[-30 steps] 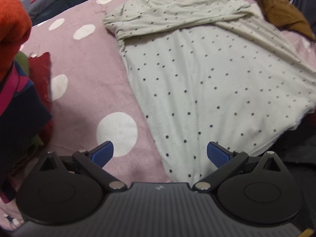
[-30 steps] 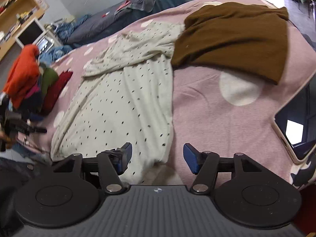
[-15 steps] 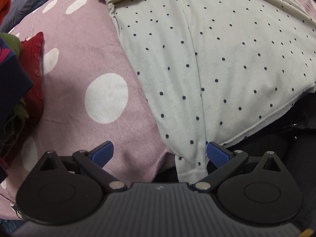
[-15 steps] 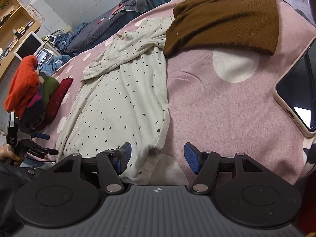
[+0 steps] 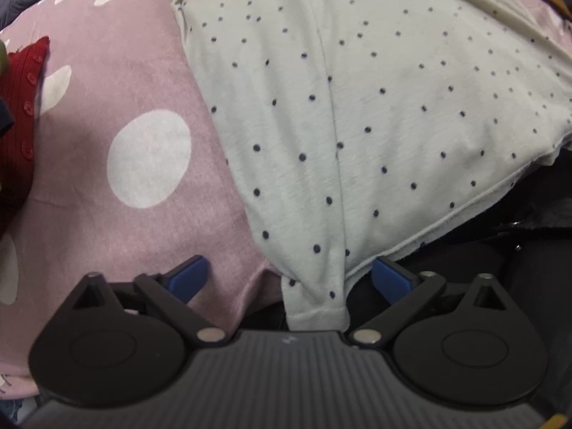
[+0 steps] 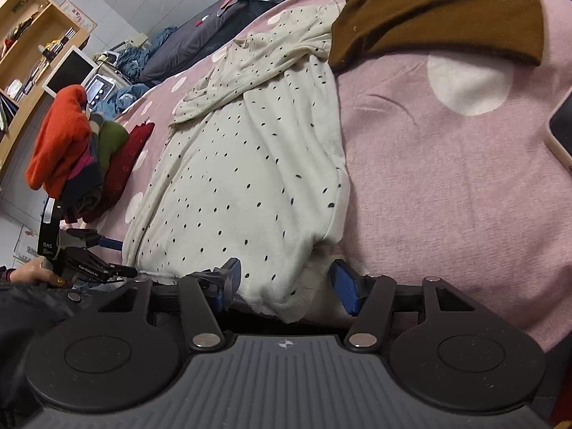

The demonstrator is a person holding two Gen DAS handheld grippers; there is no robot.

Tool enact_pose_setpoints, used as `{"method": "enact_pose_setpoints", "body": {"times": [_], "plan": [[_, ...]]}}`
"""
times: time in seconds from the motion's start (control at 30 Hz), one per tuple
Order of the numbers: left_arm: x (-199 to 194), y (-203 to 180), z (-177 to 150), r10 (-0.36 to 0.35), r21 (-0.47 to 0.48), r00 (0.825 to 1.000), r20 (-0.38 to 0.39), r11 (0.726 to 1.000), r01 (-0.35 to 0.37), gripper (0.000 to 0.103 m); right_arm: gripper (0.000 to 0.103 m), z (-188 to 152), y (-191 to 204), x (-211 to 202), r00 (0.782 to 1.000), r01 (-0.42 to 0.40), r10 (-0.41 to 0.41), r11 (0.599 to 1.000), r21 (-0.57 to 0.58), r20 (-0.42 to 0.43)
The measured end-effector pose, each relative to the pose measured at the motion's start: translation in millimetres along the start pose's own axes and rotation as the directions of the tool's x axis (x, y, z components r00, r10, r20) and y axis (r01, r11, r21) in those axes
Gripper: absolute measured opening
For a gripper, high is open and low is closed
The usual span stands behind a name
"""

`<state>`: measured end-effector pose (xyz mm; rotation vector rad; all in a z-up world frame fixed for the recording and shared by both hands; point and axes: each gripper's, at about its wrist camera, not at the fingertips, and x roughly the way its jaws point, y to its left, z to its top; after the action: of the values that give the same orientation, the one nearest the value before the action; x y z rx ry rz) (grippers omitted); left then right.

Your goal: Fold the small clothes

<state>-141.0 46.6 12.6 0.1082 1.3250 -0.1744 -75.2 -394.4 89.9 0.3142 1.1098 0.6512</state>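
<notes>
One cream dotted garment [image 6: 246, 178], one brown garment [image 6: 439, 10], one pile of folded clothes [image 6: 71, 153], two grippers: left gripper [image 5: 289, 279], right gripper [image 6: 286, 282], one phone [image 6: 563, 132].

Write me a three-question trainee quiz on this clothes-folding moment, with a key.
1. True or false: the brown garment lies on top of part of the dotted garment.
2. Which part of the dotted garment sits between the fingers of both the left gripper and the right gripper? A collar; B hem corners; C sleeve cuff.
3. Fill in: the bedcover is pink with large ____ dots.

Key:
1. True.
2. B; both grippers' jaws are closing, pads not yet pressing.
3. White.
</notes>
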Motion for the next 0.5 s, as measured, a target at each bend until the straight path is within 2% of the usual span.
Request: {"method": "enact_pose_setpoints", "body": {"times": [0.03, 0.07, 0.13, 0.17, 0.2, 0.27, 0.37, 0.5], "plan": [[-2.5, 0.4, -1.1, -0.004, 0.004, 1.000, 0.019, 1.000, 0.004, 0.083, 0.054, 0.3, 0.0, 1.8, 1.000, -0.011, 0.011, 1.000, 0.005, -0.004], [-4.7, 0.1, -1.7, 0.000, 0.011, 1.000, 0.031, 1.000, -0.001, 0.075, 0.026, 0.6, 0.6, 3.9, 1.000, -0.023, 0.023, 1.000, 0.005, -0.017], [-9.3, -0.8, -2.0, 0.011, 0.030, 1.000, 0.025, 0.999, -0.012, 0.057, 0.023, 1.9, 4.7, 5.8, 0.999, -0.018, 0.018, 1.000, -0.017, -0.035], [-12.6, 0.5, -1.4, -0.006, 0.029, 1.000, 0.021, 1.000, 0.006, 0.041, 0.019, 2.4, 6.3, 5.2, 0.999, -0.022, 0.021, 0.999, -0.026, -0.040], [-15.6, 2.8, 0.4, -0.042, 0.016, 0.999, 0.014, 0.999, 0.042, 0.031, 0.013, 3.3, 6.8, 3.1, 0.999, -0.030, 0.028, 0.999, -0.029, -0.038], [-20.0, 9.4, 5.8, -0.099, -0.026, 0.995, 0.013, 0.995, 0.099, 0.029, 0.010, 5.8, 7.3, -3.0, 0.999, -0.044, 0.044, 0.999, -0.021, -0.013], [-19.4, 15.2, 6.3, -0.114, -0.047, 0.993, 0.004, 0.992, 0.114, 0.020, 0.009, 11.1, 8.1, -6.9, 0.998, -0.061, 0.061, 0.998, -0.015, 0.014], [-13.7, 21.1, 8.8, -0.183, -0.086, 0.983, -0.017, 0.980, 0.181, 0.012, 0.008, 11.3, 7.2, -3.4, 0.999, -0.049, 0.048, 0.999, -0.013, -0.002]]}}
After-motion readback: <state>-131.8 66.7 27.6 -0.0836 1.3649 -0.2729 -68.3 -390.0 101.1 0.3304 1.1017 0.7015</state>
